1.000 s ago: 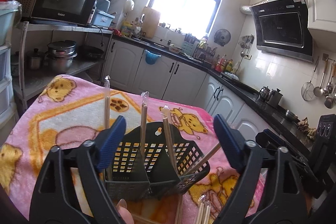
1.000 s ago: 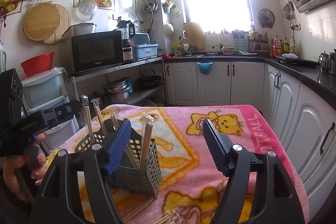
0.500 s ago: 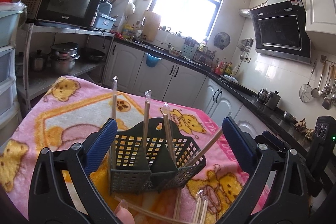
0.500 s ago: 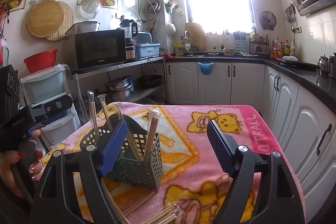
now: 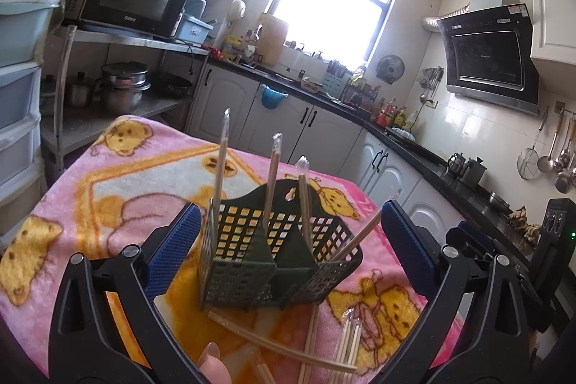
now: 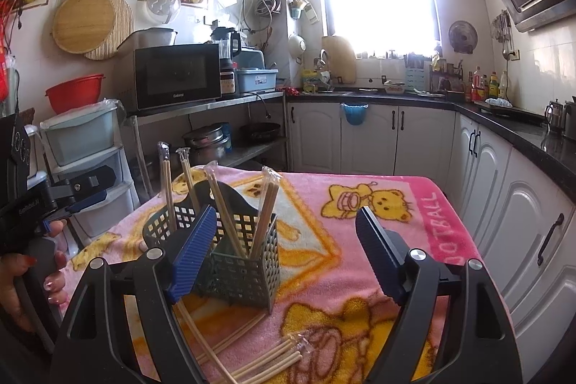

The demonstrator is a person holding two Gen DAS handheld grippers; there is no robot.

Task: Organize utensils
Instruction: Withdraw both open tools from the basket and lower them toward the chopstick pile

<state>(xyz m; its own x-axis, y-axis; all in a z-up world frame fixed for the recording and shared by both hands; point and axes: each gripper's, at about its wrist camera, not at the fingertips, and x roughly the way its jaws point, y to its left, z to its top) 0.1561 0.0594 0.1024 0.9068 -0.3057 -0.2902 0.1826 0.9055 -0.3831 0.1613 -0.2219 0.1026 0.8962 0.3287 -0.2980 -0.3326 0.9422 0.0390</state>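
Note:
A dark green perforated utensil caddy (image 5: pixel 277 254) (image 6: pixel 237 258) stands on the pink bear blanket (image 5: pixel 136 175) (image 6: pixel 360 204). Several wrapped chopstick pairs (image 5: pixel 271 175) (image 6: pixel 266 207) stand upright in its compartments. Loose wrapped chopsticks (image 5: pixel 342 344) (image 6: pixel 266 358) lie on the blanket in front of the caddy. My left gripper (image 5: pixel 288 243) is open and empty, jaws either side of the caddy and above the table. My right gripper (image 6: pixel 288 251) is open and empty, the caddy just behind its left pad. The left gripper body (image 6: pixel 43 200) shows at the left of the right wrist view.
White cabinets (image 6: pixel 378 139) with a black counter run behind and right of the table. A metal shelf with a microwave (image 6: pixel 176 78) and pots (image 5: pixel 122 85) stands to the left. Plastic drawers (image 6: pixel 86 161) stand beside it. The table edge lies near the right cabinets.
Both grippers have pulled back and up from the caddy. More of the loose chopsticks on the blanket has come into view. The jaws stayed open.

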